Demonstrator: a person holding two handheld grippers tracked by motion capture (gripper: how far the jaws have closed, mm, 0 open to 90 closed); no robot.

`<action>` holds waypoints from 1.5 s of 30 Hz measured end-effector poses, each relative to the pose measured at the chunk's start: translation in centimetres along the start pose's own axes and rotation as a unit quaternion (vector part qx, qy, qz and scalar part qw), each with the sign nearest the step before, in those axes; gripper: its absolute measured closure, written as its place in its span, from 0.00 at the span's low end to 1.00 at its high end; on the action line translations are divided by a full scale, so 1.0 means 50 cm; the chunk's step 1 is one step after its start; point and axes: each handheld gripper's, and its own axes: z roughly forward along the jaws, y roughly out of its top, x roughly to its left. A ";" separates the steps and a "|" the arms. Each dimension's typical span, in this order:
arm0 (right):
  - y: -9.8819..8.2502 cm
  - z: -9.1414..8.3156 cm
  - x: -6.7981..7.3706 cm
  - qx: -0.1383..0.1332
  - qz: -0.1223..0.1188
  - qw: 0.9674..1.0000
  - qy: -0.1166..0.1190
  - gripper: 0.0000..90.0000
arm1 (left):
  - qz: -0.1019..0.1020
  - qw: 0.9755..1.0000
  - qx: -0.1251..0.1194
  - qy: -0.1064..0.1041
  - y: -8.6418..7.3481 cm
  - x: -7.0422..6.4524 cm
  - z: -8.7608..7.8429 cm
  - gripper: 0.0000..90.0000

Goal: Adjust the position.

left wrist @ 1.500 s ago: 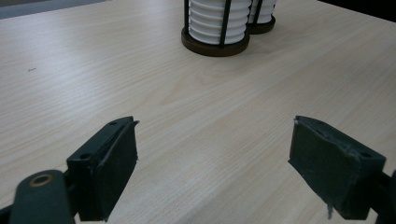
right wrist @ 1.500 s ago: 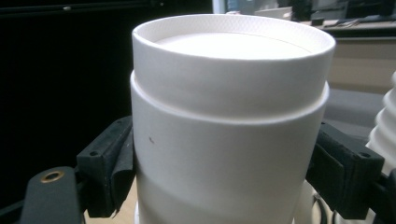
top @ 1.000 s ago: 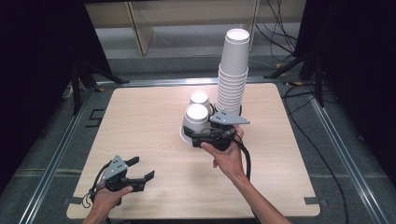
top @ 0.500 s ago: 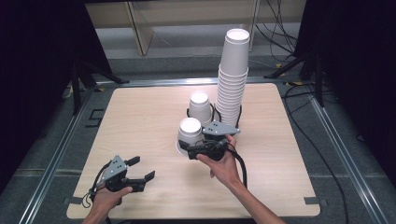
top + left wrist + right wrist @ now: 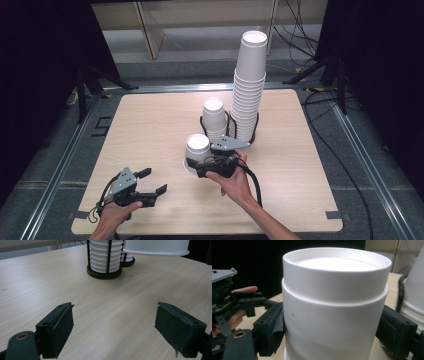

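A white paper cup (image 5: 198, 149), mouth down, hangs a little above the wooden table (image 5: 150, 125) near its middle, and my right gripper (image 5: 196, 168) is shut on its lower wall. The right gripper view has the cup (image 5: 334, 300) pressed between the two black pads of my right gripper (image 5: 332, 340). My left gripper (image 5: 155, 181) rests low at the table's front left, open, with nothing between its fingers (image 5: 57, 332). The left gripper view catches the held cup's rim (image 5: 156, 247) at the top right, clear of the tabletop.
A tall stack of white cups (image 5: 248, 85) stands in a black wire holder behind the held cup, with a shorter stack (image 5: 214, 117) in a second holder beside it. The nearer holder (image 5: 105, 257) lies ahead of the left gripper. Cables run along the floor at the right.
My right gripper has carried the cup down and toward the front left, away from the stacks. The left gripper has kept still.
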 end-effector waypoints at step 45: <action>-0.025 0.080 0.096 0.015 -0.009 0.995 0.096 0.21 | -0.019 0.997 -0.031 -0.067 0.016 -0.047 0.016 0.05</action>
